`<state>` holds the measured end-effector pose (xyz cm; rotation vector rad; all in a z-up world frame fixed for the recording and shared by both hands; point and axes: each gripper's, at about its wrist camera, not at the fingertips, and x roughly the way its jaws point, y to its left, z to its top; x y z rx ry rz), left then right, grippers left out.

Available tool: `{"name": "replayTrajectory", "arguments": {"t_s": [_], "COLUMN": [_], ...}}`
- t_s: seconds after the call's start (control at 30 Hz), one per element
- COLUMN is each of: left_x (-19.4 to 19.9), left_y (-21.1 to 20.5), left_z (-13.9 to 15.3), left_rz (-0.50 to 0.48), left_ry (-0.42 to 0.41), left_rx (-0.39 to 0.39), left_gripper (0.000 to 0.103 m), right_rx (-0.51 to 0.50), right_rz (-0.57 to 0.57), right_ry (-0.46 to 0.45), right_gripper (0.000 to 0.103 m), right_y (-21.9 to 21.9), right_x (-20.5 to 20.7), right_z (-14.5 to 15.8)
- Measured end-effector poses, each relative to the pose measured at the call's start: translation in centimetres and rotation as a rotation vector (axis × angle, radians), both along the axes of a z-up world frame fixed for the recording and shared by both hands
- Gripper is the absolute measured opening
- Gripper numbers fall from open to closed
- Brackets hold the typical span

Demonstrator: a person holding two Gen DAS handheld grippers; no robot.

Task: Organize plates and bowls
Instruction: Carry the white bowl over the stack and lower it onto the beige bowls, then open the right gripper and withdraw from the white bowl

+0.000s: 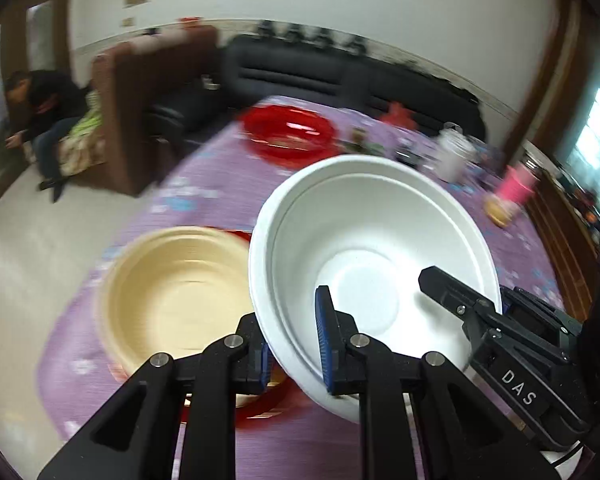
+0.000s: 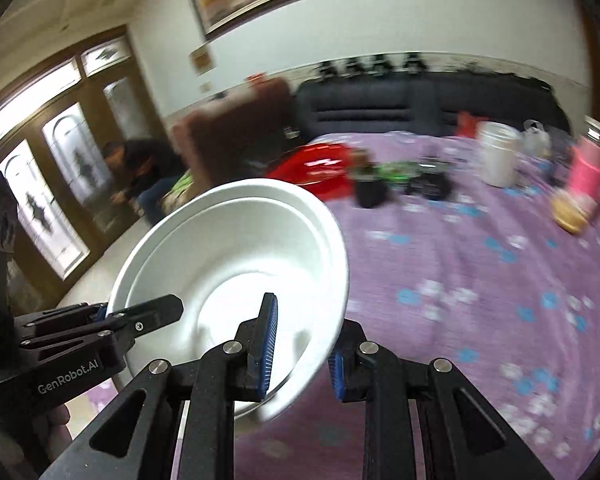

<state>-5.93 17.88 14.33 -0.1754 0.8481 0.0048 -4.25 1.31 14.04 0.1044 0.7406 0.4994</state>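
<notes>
White bowl (image 1: 364,276) at frame centre, tilted, lifted above purple-clothed worktop (image 1: 220,196) — both grippers grasp its rim. Left gripper (image 1: 296,344) jaws clenched on near-left rim; right gripper (image 2: 300,350) on opposite rim. Beige bowl (image 1: 176,292) lower left — on red plate (image 1: 268,404).

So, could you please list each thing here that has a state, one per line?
white bowl: lifted off the table, tilted, empty, held at two sides of its rim
left tool: shut on the white bowl's rim
right tool: shut on the white bowl's rim
beige bowl: upright, empty, sitting on a red plate
red dish: resting on the purple tablecloth, blurred
</notes>
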Motion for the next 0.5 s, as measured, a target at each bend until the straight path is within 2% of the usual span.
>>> {"name": "replayTrajectory", "arguments": {"t_s": [0.17,0.27,0.47,0.5], "left_x": [-0.7,-0.4,0.6,0.7], "left_y": [6.2,8.8,10.7,10.6], "left_z": [-0.6,-1.6,-4.1,-4.2], "left_rz": [0.111,0.148,0.174,0.176], "left_ry": [0.016,0.044,0.083,0.072], "left_rx": [0.001,0.000,0.012,0.022], "left_gripper": [0.017,0.017,0.017,0.020], "right_rx": [-0.011,-0.037,-0.105,-0.125], "right_rz": [0.101,0.132,0.141,0.139], "right_ry": [0.040,0.054,0.065,0.056], "right_gripper": [0.025,0.025,0.025,0.025], "right_y": [7.2,9.9,12.2,12.4], "right_x": [1.3,1.9,2.3,2.2], "right_z": [-0.9,-1.8,-3.7,-4.0]}}
